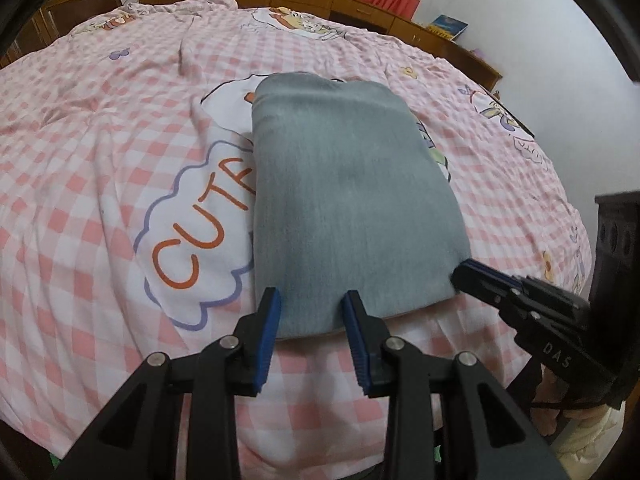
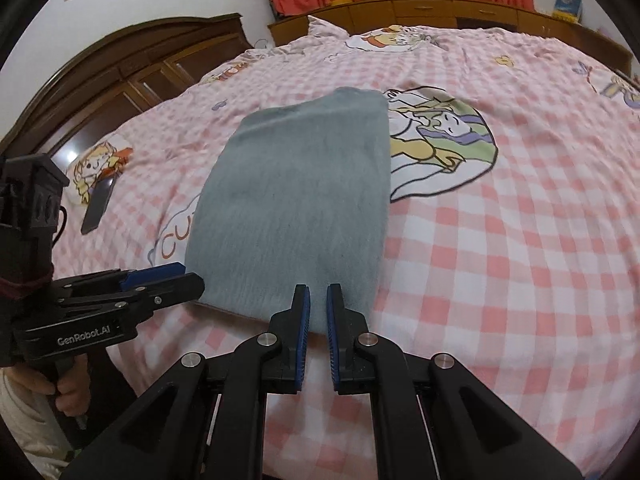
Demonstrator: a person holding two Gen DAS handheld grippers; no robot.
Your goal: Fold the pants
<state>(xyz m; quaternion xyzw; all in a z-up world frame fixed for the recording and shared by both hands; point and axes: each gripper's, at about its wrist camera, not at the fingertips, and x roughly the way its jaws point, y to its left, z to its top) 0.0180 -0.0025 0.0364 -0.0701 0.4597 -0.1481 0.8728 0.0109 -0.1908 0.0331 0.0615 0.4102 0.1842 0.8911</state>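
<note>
Pink checked bedding (image 1: 100, 168) covers the bed, and the grey pants (image 1: 348, 200) lie near its front edge as a folded rectangle. The left claw (image 1: 310, 316) stands wide open, straddling the near left hem without gripping. The right claw (image 2: 317, 312) is nearly closed at the near right corner; whether it pinches cloth cannot be told. If it lifts alone, the layers could likely slide apart and spoil the fold. A phone (image 2: 98, 206) lies well to the left, a book (image 1: 448, 26) rests on the far cabinet (image 1: 360, 4); nothing blocks the pants.
</note>
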